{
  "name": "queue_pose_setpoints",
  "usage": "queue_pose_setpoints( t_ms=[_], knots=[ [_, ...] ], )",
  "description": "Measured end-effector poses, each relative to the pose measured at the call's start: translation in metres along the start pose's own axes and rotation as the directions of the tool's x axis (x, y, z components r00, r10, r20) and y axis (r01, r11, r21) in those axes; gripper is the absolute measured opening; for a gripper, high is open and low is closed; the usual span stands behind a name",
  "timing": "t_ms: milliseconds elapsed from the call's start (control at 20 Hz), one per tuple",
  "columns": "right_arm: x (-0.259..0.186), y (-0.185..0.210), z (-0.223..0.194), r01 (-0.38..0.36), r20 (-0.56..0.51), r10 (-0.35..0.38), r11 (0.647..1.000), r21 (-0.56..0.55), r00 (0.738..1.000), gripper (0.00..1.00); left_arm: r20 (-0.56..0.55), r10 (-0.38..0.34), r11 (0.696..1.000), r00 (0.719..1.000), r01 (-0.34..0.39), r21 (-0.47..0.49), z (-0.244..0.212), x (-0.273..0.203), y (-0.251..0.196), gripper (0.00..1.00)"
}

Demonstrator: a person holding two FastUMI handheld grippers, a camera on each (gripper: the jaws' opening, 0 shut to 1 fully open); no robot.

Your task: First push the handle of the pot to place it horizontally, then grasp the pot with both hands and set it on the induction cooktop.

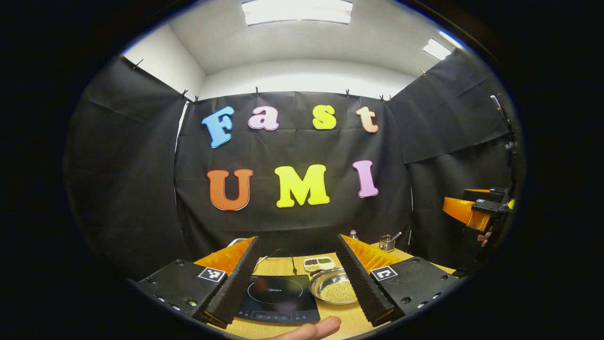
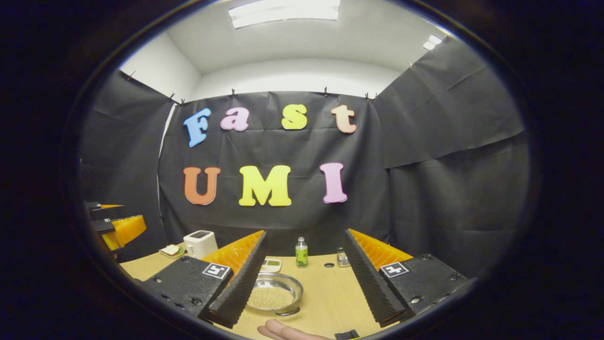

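Left tool point(image 1: 295, 278) wide open, empty, right tool point(image 2: 302, 278) likewise, above pot point(image 2: 275, 293)

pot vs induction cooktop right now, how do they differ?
The pot is round, shiny metal and holds small yellowish grains; the induction cooktop is a flat, dark, glossy slab with nothing on it. The pot stands to the right of the cooktop in the left gripper view, not yet on it. Both rest on the wooden table, and neither is gripped: the left gripper and right gripper are open.
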State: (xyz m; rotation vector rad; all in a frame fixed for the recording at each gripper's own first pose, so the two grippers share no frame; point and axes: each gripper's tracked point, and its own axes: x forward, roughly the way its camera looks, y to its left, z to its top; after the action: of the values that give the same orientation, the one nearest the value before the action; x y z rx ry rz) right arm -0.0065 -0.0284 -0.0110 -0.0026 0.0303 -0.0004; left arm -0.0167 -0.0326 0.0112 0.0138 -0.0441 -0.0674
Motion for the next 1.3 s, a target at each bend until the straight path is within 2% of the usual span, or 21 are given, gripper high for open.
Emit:
queue_pose_setpoints(
  t_ms=[150, 250, 300, 450, 500, 600, 750, 950, 1100, 1200, 1250, 1300],
  knots=[
    [0.002, 0.002, -0.002, -0.008, -0.009, 0.008, 1.0, 0.003, 1.0, 1.0, -0.007, 0.0, 1.0, 1.0, 0.0, -0.007, -0.002, 0.001, 0.002, 0.96],
    [0.005, 0.002, -0.005, -0.008, -0.015, 0.008, 1.0, -0.001, 1.0, 0.96, -0.009, 0.004, 1.0, 1.0, -0.004, -0.011, -0.003, 0.001, 0.005, 0.95],
    [0.008, 0.003, -0.007, -0.007, -0.019, 0.007, 1.0, -0.003, 1.0, 1.0, -0.011, 0.007, 1.0, 1.0, -0.007, -0.014, -0.004, 0.001, 0.007, 0.95],
    [0.017, 0.009, -0.013, -0.02, -0.035, 0.019, 1.0, -0.002, 0.999, 1.0, -0.013, 0.017, 1.0, 1.0, -0.017, -0.019, -0.006, 0.002, 0.014, 0.96],
    [0.022, 0.01, -0.017, -0.023, -0.04, 0.023, 1.0, 0.0, 0.999, 0.96, -0.014, 0.019, 1.0, 1.0, -0.02, -0.022, -0.006, 0.003, 0.015, 0.96],
    [0.032, 0.014, -0.025, -0.033, -0.058, 0.032, 0.999, -0.004, 0.998, 0.96, -0.008, 0.021, 0.999, 1.0, -0.022, -0.031, -0.006, 0.001, 0.017, 0.96],
    [0.047, 0.031, -0.044, -0.084, -0.102, 0.084, 0.996, -0.001, 0.991, 1.0, 0.0, 0.015, 0.999, 1.0, -0.015, -0.037, -0.008, 0.0, 0.017, 0.95],
    [0.064, 0.053, -0.077, -0.154, -0.18, 0.157, 0.988, 0.031, 0.971, 0.86, -0.012, 0.008, 0.999, 1.0, -0.008, -0.032, -0.015, -0.002, 0.016, 0.96],
    [0.075, 0.069, -0.103, -0.205, -0.239, 0.205, 0.978, 0.023, 0.949, 0.66, -0.018, 0.009, 1.0, 1.0, -0.01, -0.029, -0.02, -0.002, 0.017, 0.96],
    [0.081, 0.078, -0.127, -0.237, -0.296, 0.231, 0.971, 0.015, 0.927, 0.41, -0.025, 0.012, 0.999, 1.0, -0.012, -0.034, -0.024, -0.001, 0.02, 0.95],
    [0.085, 0.081, -0.139, -0.24, -0.323, 0.234, 0.97, 0.023, 0.917, 0.19, -0.029, 0.012, 0.999, 1.0, -0.013, -0.035, -0.027, -0.002, 0.021, 0.96],
    [0.091, 0.082, -0.152, -0.224, -0.357, 0.221, 0.974, 0.034, 0.908, 0.12, -0.033, 0.015, 0.999, 0.999, -0.016, -0.034, -0.029, -0.002, 0.024, 0.95]
  ],
)
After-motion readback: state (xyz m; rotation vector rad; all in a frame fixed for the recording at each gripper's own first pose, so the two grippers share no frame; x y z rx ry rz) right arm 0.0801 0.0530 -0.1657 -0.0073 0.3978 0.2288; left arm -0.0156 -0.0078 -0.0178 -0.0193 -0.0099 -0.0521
